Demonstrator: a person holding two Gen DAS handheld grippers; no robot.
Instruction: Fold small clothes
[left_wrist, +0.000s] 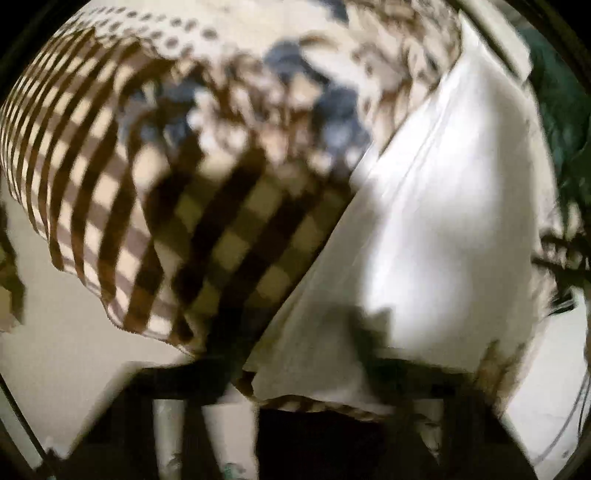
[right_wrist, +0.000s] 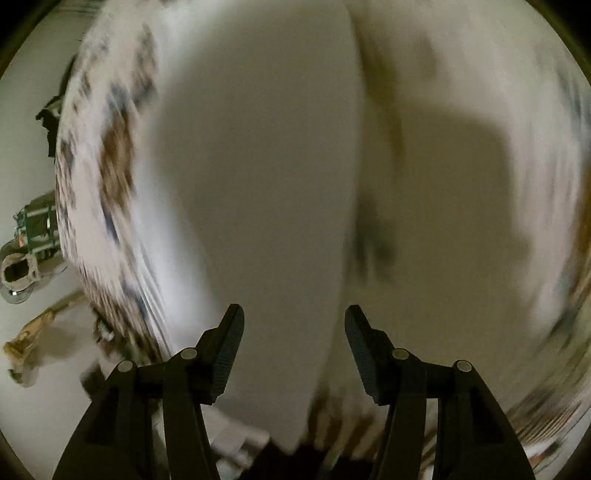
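Note:
A small garment with a brown-and-cream checked part, a dotted and blue-flowered print, and a white inner side fills the left wrist view, blurred. Its lower edge drapes over my left gripper, whose fingers are covered by cloth, so the jaws' state is hidden. In the right wrist view my right gripper is open, its two black fingers wide apart over the garment's white side, holding nothing. The patterned edge runs along the left.
The cloth lies on a pale table. In the right wrist view a small green-and-metal device and a tan crumpled item sit on the table at the left. Dark green fabric shows at the right in the left wrist view.

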